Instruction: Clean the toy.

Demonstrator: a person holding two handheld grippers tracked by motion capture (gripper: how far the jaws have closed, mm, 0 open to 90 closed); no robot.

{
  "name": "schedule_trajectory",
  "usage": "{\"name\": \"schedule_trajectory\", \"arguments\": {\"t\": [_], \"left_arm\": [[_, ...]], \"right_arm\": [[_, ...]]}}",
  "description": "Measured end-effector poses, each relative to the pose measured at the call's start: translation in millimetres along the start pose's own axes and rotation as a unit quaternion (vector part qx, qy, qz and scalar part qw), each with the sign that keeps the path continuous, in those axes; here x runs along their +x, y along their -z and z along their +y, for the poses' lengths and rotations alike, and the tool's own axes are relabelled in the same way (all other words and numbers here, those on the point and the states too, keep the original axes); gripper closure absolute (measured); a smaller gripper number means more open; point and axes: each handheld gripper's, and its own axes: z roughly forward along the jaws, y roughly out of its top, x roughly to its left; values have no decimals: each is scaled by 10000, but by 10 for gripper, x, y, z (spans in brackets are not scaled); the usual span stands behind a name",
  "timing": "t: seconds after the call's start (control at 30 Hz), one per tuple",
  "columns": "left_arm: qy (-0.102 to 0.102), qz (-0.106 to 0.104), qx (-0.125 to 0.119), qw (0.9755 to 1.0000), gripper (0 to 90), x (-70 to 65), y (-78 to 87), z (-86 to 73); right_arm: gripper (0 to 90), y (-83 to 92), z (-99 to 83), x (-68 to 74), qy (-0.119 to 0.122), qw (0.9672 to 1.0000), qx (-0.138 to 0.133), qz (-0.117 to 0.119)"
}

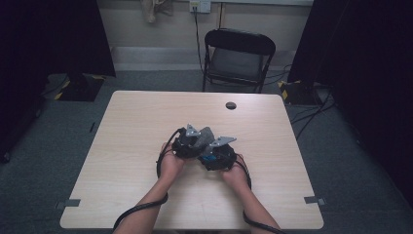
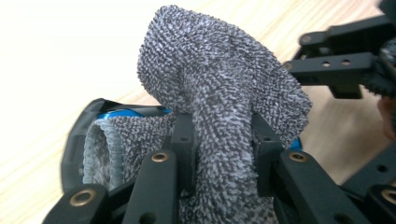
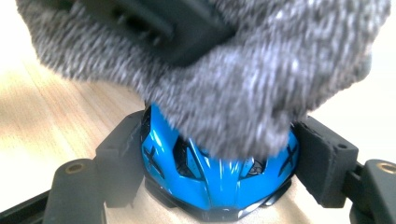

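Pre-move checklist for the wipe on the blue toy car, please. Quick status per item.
1. Left gripper has the grey cloth: ok, jaws pinched shut on a fold of it.
2. Right gripper has the blue toy car: ok, pads sit against both its sides.
3. Cloth on the car: ok, in the right gripper view it drapes over the car's top.
4. Car supported by the table: cannot tell, its underside is hidden.
5. Cloth free of the right gripper's jaws: cannot tell, the cloth hangs close to both pads.
6. Cables clear of the work: ok, in the high view they trail back along the forearms.
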Motion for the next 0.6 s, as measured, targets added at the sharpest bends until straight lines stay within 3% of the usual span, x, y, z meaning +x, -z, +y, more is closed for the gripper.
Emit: {"name": "schedule_trajectory", "arguments": {"t": [0.23, 0.27, 0.3, 0.47, 0.6], "left_arm": [[-26, 61, 47, 10000, 692, 71, -2, 47], [-5, 230, -24, 9997, 693, 107, 24, 51], [-5, 230, -24, 9997, 693, 107, 24, 51], [200, 274, -29, 9994, 692, 246, 41, 40], [205, 354, 5, 9992, 692, 308, 15, 41]], "right_arm": [[261, 0, 0, 0, 1, 10000, -1, 1], [261, 0, 0, 0, 0, 10000, 0, 1], [261, 0, 0, 0, 0, 10000, 0, 1], [261, 0, 0, 1, -2, 10000, -1, 1], [261, 0, 0, 1, 1, 10000, -1, 2]]}}
